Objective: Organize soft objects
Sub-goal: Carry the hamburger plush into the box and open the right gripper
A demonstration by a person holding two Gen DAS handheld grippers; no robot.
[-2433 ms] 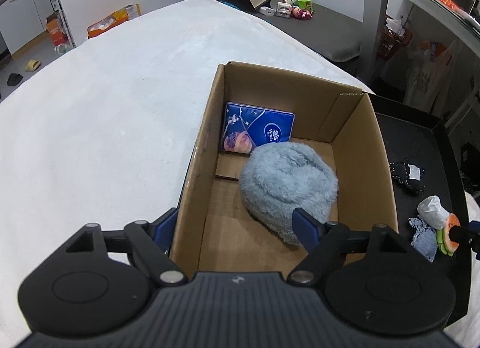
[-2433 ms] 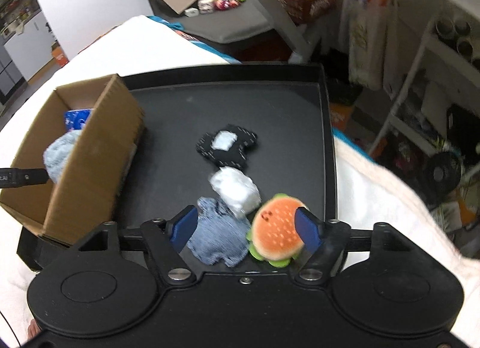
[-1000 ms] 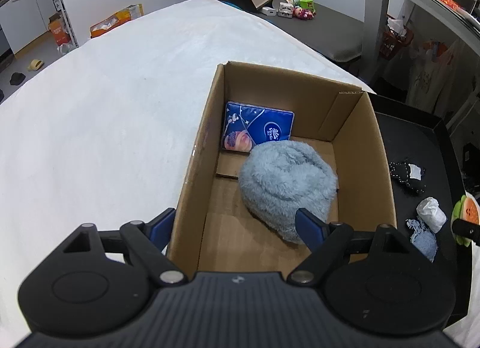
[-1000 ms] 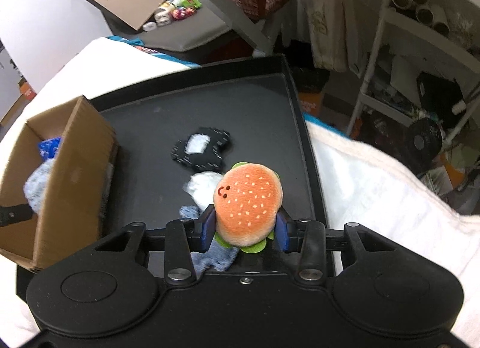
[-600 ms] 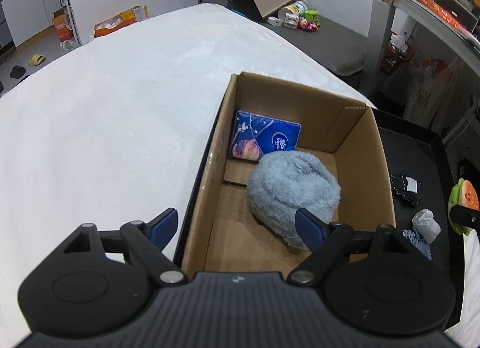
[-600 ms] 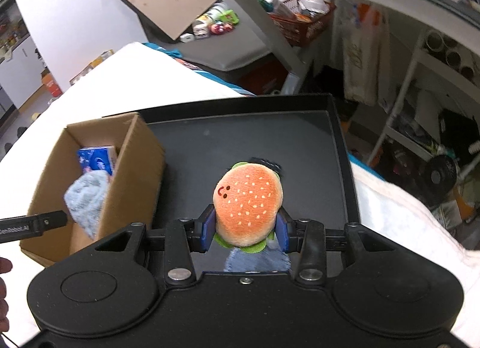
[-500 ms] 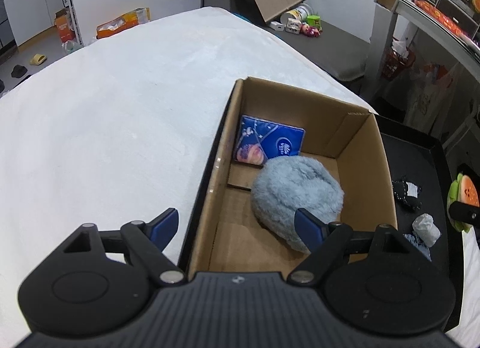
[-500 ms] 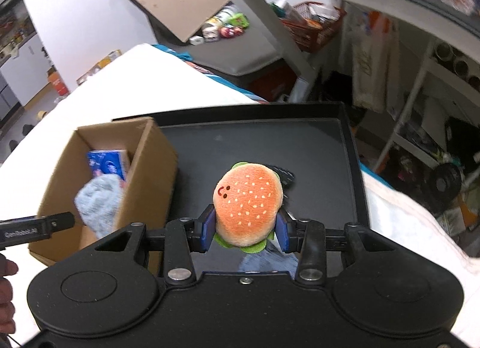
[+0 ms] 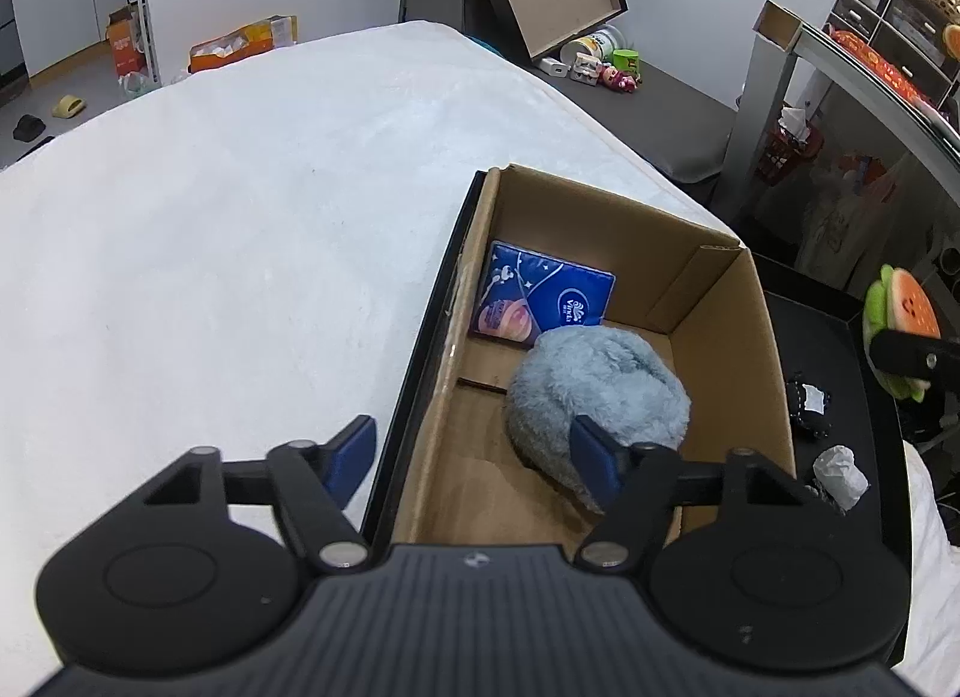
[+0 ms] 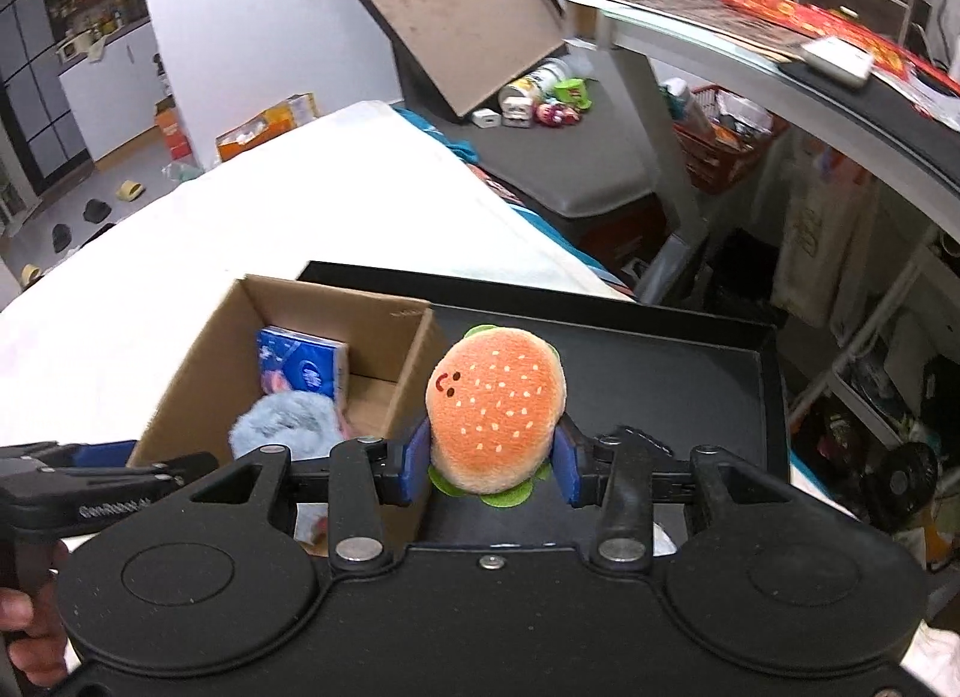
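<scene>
Firmly clamps, between the two blue pads of the right gripper [image 10: 491, 457], a round orange plush burger [image 10: 497, 415] with white seed dots and a green felt rim. Holds it in the lower centre of the right wrist view, raised clear of the flat black plastic tray [image 10: 660, 361] and just to the right of the open brown cardboard box [image 10: 198, 361]. Shows the same burger at the right edge of the left wrist view, above the tray.

Has just been closing the jaws of the left gripper [image 9: 474, 448]. Keeps them now at middle width and presses on nothing. Frames between the blue tips only the near left wall of the box and the tray rim below it.

Contains, inside the box, a flat dark blue tissue pack [image 9: 540, 295] at the far left corner and a fluffy grey-blue plush ball [image 9: 600, 391] touching it, nearer to the camera. Leaves on the tray, right of the box, a small black-and-white fabric piece [image 9: 810, 403] and a crumpled white soft piece [image 9: 840, 469], near each other but apart. Spreads a white fuzzy cover [image 9: 240, 247] over the left half of the frame.
</scene>
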